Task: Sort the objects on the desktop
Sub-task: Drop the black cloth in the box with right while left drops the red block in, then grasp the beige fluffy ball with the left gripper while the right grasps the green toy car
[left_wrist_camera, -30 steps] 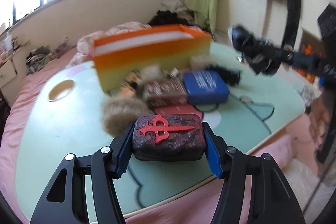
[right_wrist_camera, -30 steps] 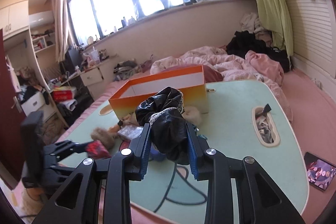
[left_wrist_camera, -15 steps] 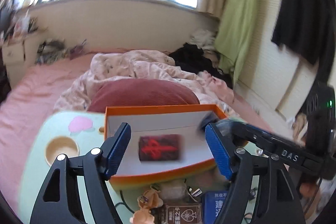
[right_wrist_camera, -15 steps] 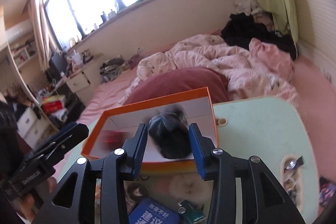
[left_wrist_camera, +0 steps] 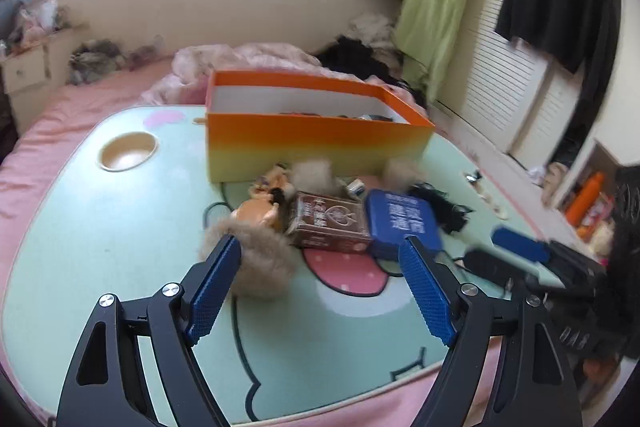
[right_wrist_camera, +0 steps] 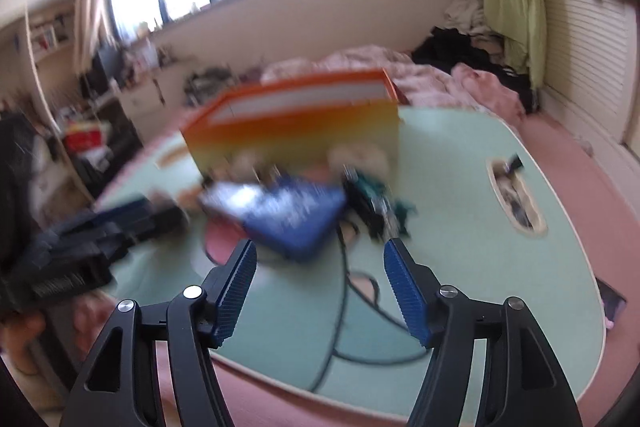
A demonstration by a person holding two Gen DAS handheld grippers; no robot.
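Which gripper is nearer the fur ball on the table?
Left. The left gripper, jaws opening and empty, has one finger right against the fur ball. The right gripper, also opening and empty, sits off to the far side, past the blue box.

Box point(left_wrist_camera: 316, 143): stands on the table point(left_wrist_camera: 100, 239), at the back.
Card pack point(left_wrist_camera: 330, 223): lies in front of the box.
Pouch point(left_wrist_camera: 404, 223): just right of the card pack, touching it.
Fluffy ball point(left_wrist_camera: 260, 259): left of the card pack, nearer the front.
Small doll point(left_wrist_camera: 260, 213): between the fluffy ball and the box.
Round hole point(left_wrist_camera: 128, 155): in the table, left of the box.
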